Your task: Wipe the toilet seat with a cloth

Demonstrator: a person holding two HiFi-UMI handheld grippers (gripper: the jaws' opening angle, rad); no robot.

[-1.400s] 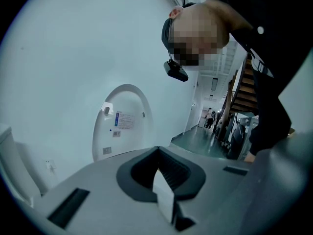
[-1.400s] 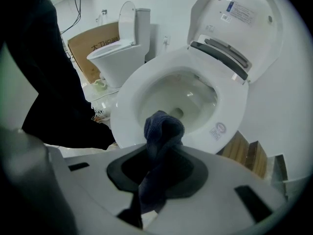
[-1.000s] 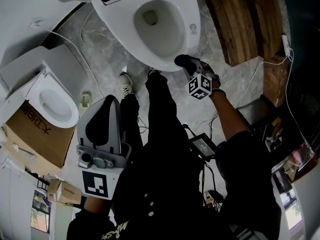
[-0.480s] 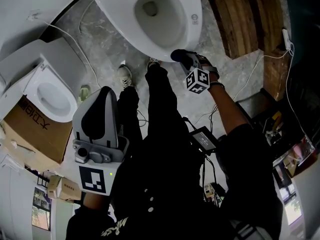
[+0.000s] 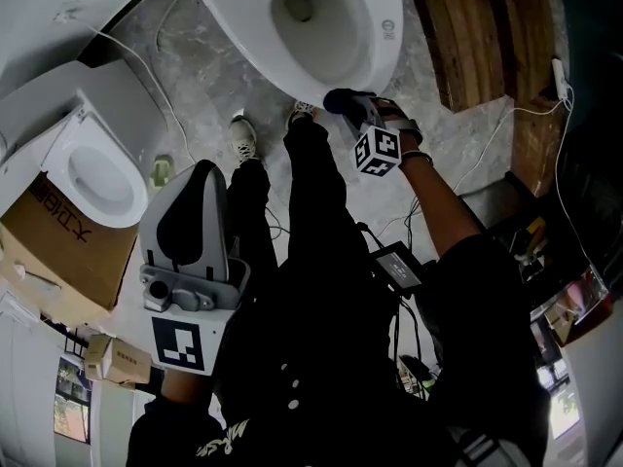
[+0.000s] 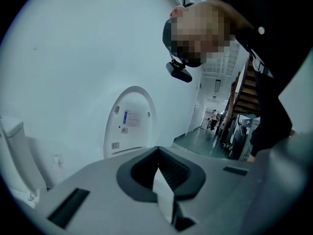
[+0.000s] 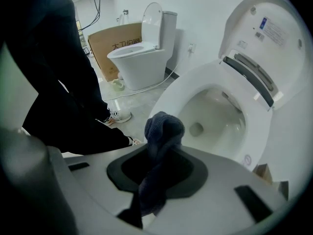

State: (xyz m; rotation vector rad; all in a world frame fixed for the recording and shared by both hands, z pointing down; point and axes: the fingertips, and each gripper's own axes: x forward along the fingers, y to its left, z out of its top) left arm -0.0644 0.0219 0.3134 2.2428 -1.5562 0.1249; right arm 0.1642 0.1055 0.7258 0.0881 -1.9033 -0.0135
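Observation:
A white toilet [image 5: 375, 61] stands at the top of the head view, its lid [image 7: 264, 28] raised and its seat rim [image 7: 168, 99] bare. My right gripper [image 5: 343, 103] is shut on a dark blue cloth [image 5: 336, 97], and the bunched cloth [image 7: 164, 129] sticks out past the jaws. It sits at the front edge of the rim; whether it touches is unclear. My left gripper [image 5: 200, 173] hangs low at the left, away from the toilet, shut with nothing in it. In its own view the left gripper [image 6: 159, 173] points at a white wall.
A second toilet [image 5: 92, 178] and a cardboard box [image 5: 58, 251] stand to the left. A white cable [image 5: 146, 76] runs over the grey floor. Wooden steps [image 5: 467, 37] rise at the right. The person's legs and shoes [image 5: 243, 134] are just before the toilet.
The right gripper with the cloth has shifted a little left along the toilet's front edge. The left gripper has hardly moved.

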